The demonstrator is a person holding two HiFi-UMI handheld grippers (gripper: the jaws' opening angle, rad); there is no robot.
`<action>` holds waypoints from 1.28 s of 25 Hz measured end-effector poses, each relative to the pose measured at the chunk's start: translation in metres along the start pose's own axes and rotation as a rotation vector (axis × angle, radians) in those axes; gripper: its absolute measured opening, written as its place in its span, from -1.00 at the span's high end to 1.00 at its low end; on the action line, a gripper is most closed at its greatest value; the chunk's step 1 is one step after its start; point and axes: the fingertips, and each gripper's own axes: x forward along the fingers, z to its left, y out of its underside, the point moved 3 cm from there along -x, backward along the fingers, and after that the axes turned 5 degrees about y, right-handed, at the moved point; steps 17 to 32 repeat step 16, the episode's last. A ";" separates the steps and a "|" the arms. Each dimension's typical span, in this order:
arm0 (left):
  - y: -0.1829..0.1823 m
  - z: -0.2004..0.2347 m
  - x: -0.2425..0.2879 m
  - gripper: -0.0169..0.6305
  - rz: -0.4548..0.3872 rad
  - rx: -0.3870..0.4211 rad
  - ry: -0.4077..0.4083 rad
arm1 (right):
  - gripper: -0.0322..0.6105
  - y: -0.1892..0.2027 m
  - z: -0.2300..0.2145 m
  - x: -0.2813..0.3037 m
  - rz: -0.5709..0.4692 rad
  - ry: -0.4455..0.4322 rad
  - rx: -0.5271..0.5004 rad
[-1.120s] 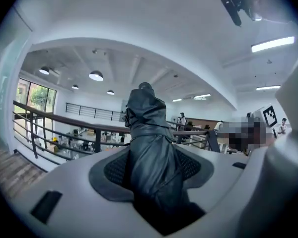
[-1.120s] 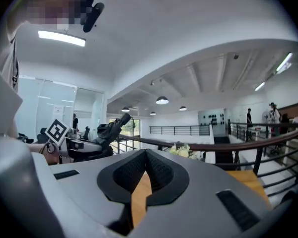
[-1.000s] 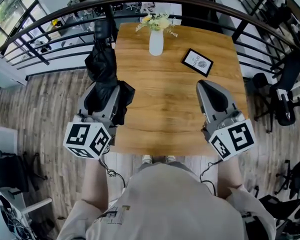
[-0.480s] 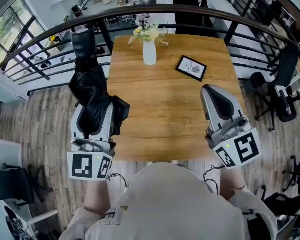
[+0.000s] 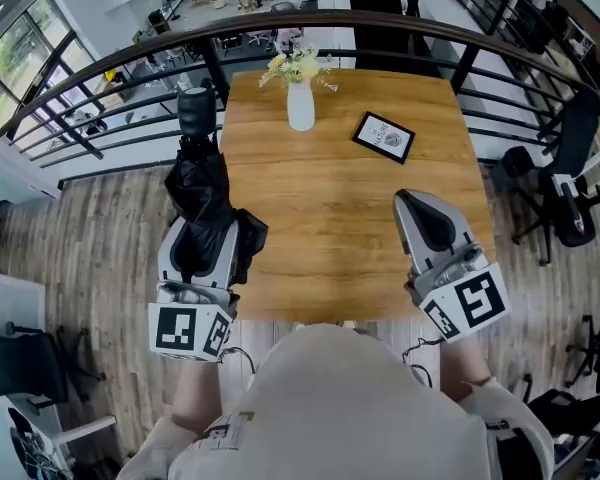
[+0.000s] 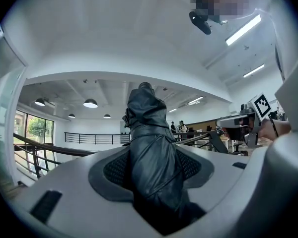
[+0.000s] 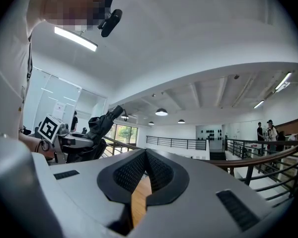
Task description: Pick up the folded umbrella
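The folded black umbrella (image 5: 202,183) hangs in the air just off the left edge of the wooden table (image 5: 330,228), its handle end (image 5: 196,110) pointing away from me. My left gripper (image 5: 205,230) is shut on its lower part. In the left gripper view the bundled fabric (image 6: 151,148) fills the space between the pads (image 6: 116,170). My right gripper (image 5: 425,200) hovers over the table's near right part, shut, with nothing in it. In the right gripper view its tips (image 7: 146,155) meet and wood shows below them. The umbrella (image 7: 102,125) appears at that view's left.
A white vase with flowers (image 5: 300,103) and a small framed card (image 5: 384,135) stand at the table's far side. A curved black railing (image 5: 100,68) runs behind the table. Office chairs stand at the right (image 5: 570,198) and lower left (image 5: 20,353).
Both grippers have drawn back toward me along the table's near edge. The left one has rolled a little with the umbrella still in it.
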 end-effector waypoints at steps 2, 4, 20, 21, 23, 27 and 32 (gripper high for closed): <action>0.002 -0.002 0.000 0.17 0.002 -0.003 -0.002 | 0.81 0.003 0.001 -0.001 0.002 -0.008 -0.001; 0.001 -0.003 0.000 0.17 0.002 -0.005 -0.003 | 0.81 0.005 0.000 -0.001 0.001 -0.012 0.000; -0.006 -0.012 0.006 0.16 0.027 -0.008 0.006 | 0.81 0.002 -0.011 -0.004 0.000 -0.016 0.017; -0.006 -0.012 0.006 0.16 0.027 -0.008 0.006 | 0.81 0.002 -0.011 -0.004 0.000 -0.016 0.017; -0.006 -0.012 0.006 0.16 0.027 -0.008 0.006 | 0.81 0.002 -0.011 -0.004 0.000 -0.016 0.017; -0.006 -0.012 0.006 0.16 0.027 -0.008 0.006 | 0.81 0.002 -0.011 -0.004 0.000 -0.016 0.017; -0.006 -0.012 0.006 0.16 0.027 -0.008 0.006 | 0.81 0.002 -0.011 -0.004 0.000 -0.016 0.017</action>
